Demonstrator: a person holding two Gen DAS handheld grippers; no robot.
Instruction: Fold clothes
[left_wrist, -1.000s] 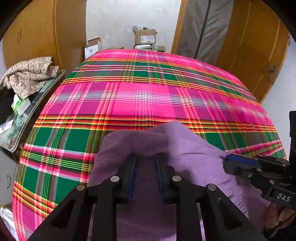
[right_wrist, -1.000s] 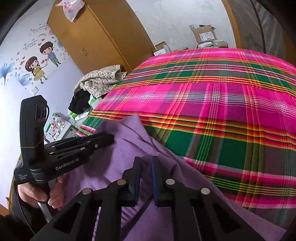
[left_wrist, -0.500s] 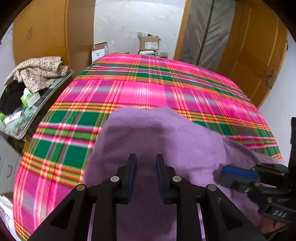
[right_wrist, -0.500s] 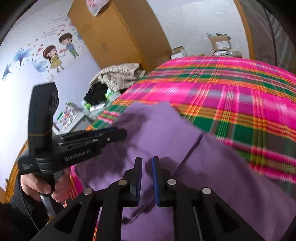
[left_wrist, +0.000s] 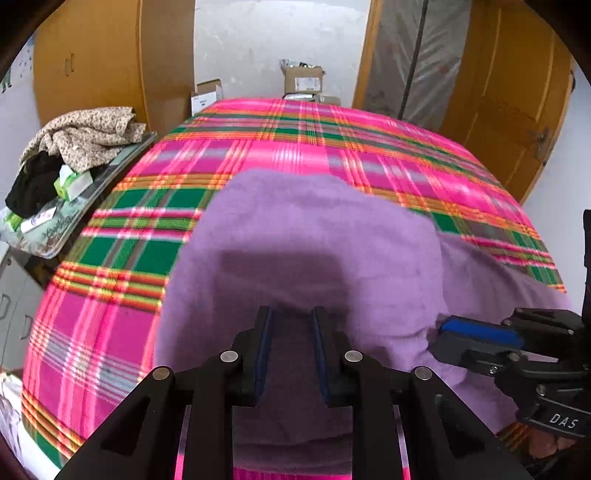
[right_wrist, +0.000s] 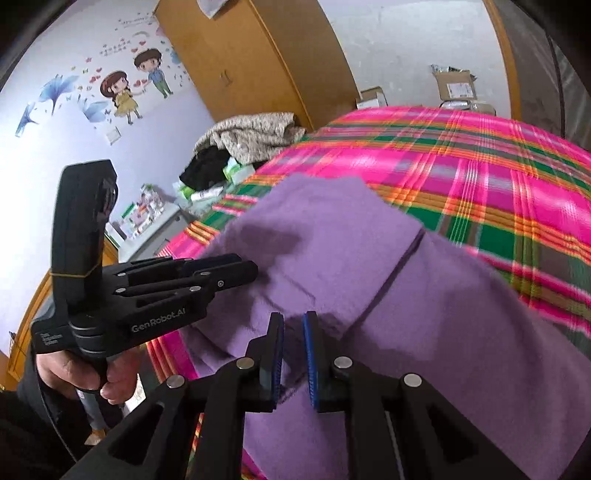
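**Fold carried further up the bed, both grips on**

Since a second ago the purple garment (left_wrist: 306, 258) has gone from bunched at the near edge of the plaid bedspread (left_wrist: 332, 147) to draped well up it; its far edge now reaches about mid-bed in the left wrist view. Both grippers travelled with it. Reads as the fold stroke being laid over, not yet set down or released.

Left gripper (left_wrist: 290, 332): jaws partly closed with purple cloth between the pads, gap unchanged across the frames; clenched on the garment. Right gripper (right_wrist: 293, 339): jaws a narrow gap apart, just eased open slightly, cloth between them. From the right wrist view it looks like it is gripping a layer, but the contact line sits in shadow, so that is probably rather than certainly.

In the right wrist view a seam or overlap edge runs diagonally across the garment, so at least two layers are stacked.

Hard to read:
- The garment's near hem is hidden under both gripper bodies.
- Sleeves and collar can't be picked out, so garment type is unclear.
- Motion blur smears the bedspread edges.
- The clothes pile (right_wrist: 255, 133) on the side table is unrelated to this fold.
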